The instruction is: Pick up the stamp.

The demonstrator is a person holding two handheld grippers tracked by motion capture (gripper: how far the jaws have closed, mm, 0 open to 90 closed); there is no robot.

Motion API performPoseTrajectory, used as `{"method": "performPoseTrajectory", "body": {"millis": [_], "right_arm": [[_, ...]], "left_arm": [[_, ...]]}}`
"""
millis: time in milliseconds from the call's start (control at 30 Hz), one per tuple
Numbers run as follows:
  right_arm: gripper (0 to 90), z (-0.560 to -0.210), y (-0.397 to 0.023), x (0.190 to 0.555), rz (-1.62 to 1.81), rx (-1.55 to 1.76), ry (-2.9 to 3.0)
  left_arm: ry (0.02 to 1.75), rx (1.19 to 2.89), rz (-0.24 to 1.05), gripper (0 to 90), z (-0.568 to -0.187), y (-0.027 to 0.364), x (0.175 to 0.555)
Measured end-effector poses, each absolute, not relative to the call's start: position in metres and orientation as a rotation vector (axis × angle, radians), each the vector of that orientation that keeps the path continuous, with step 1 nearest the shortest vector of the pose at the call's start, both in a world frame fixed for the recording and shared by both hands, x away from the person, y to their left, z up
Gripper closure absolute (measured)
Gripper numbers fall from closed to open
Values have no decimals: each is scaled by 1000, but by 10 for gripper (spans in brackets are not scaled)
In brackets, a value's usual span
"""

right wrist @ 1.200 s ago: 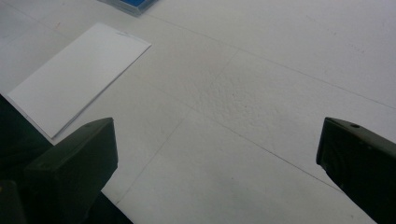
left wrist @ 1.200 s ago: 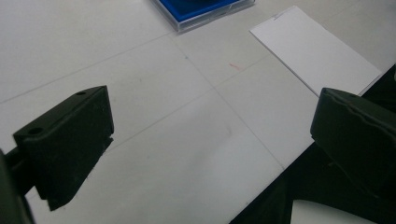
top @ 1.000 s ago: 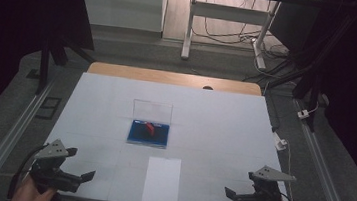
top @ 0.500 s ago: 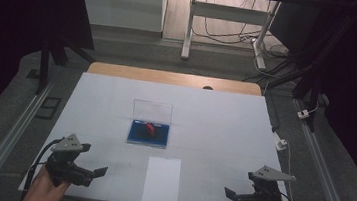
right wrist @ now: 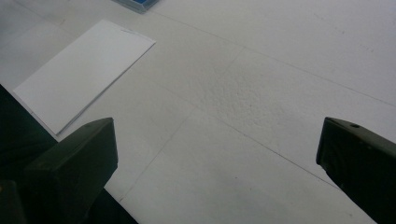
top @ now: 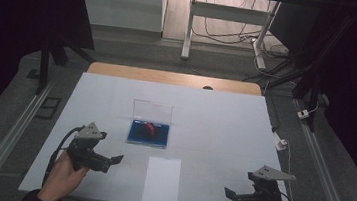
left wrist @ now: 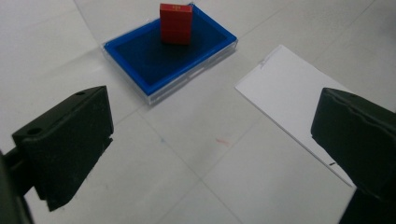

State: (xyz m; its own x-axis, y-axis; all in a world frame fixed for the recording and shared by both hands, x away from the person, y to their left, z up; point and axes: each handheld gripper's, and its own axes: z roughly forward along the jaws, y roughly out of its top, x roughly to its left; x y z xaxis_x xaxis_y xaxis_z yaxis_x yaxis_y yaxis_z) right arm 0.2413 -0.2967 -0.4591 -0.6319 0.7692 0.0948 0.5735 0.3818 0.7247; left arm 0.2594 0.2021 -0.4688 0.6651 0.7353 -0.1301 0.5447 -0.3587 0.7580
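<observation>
Stage: early approach is judged; nothing gripped or moved yet.
Left gripper (top: 116, 160): jaws held wide apart, empty, raised near the worktop's front-left corner and aimed at the case.
Right gripper (top: 227, 192): jaws apart, empty, by the front-right corner.
Red rectangular block (left wrist: 176, 23): upright on the blue-lined clear plastic case (left wrist: 140, 58), mid-worktop, lid raised.
White paper sheet (top: 162, 180): flat at the front edge, untouched.
Remaining: reach, closing and grasp are all judged undone.

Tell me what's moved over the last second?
The left gripper moved forward and inward from the table's near-left corner, toward the blue tray with the red block; jaws open, holding nothing. The right gripper, tray, block and white sheet stayed put.
</observation>
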Motion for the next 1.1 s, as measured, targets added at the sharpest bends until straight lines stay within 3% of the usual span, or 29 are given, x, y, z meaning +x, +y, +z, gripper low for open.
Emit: {"method": "performPoseTrajectory", "body": {"millis": [600, 1100], "right_arm": [[0, -460, -296, 242, 1090, 1185, 2401], [0, -460, -296, 242, 1083, 1173, 2410]], "left_arm": [[991, 2101, 297, 0, -475, 175, 307], [954, 2194, 372, 0, -483, 142, 345]]}}
